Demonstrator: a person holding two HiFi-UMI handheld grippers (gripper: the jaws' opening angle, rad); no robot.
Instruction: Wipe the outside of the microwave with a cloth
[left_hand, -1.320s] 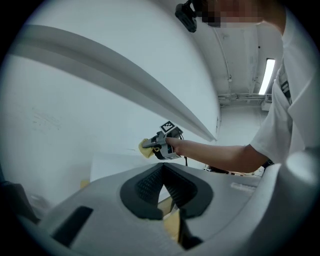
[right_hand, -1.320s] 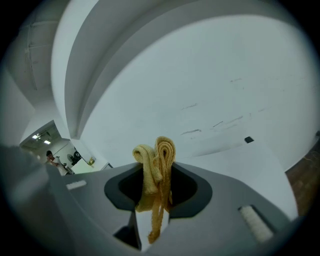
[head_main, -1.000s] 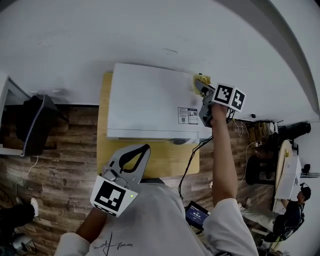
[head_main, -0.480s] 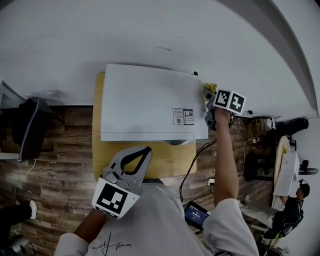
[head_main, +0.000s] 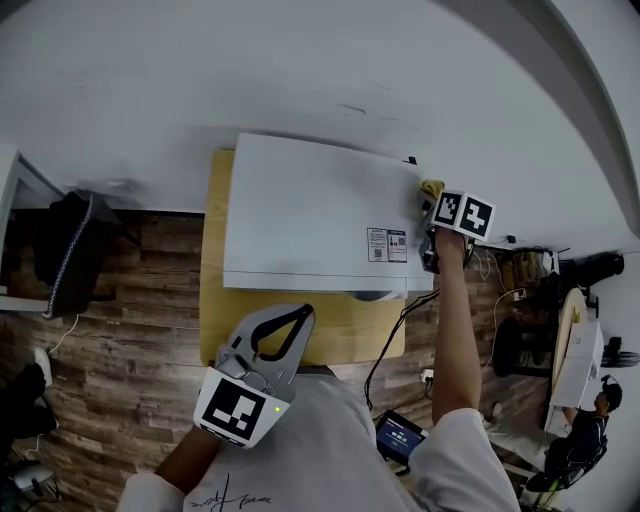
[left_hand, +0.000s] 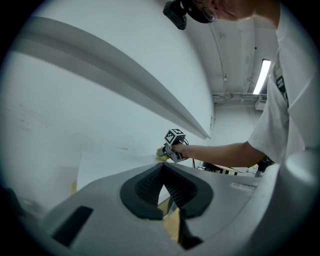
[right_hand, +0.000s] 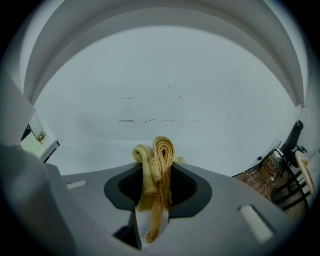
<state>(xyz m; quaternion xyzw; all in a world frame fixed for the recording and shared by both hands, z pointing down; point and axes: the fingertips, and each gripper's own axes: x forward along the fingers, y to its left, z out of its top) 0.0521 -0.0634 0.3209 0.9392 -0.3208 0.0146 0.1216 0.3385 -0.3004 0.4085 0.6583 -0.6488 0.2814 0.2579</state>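
I see the microwave (head_main: 320, 215) from above in the head view. It is a white box sitting on a small yellow wooden desk (head_main: 300, 335) pushed up against the white wall (head_main: 300, 70). Only its top panel shows, so I cannot tell how its door stands or whether anything is inside. Two printed labels (head_main: 388, 244) sit near the right front corner of the top. A black cable (head_main: 385, 345) drops from under that corner, past the desk edge, toward the plank floor (head_main: 120, 330).

The right gripper (head_main: 432, 200) is held out on a stretched arm at the microwave's back right corner. Its jaws are clamped on the yellow cloth (head_main: 432, 187). In the right gripper view the cloth (right_hand: 162, 150) stands folded and bunched between the dark pads, with a rolled end poking out past the tips toward the wall. From above the cloth sits right at the corner. It looks to be against the right side panel rather than the top, though the angle is too steep for me to be sure.

The left gripper (head_main: 298, 315) is held back near my body, over the front edge of the desk and well apart from the microwave. Its own view shows the left gripper (left_hand: 162, 167) with the pads meeting at the tips and nothing between them. That view also picks up the right gripper (left_hand: 169, 152) and the cloth (left_hand: 161, 153) at the far corner.
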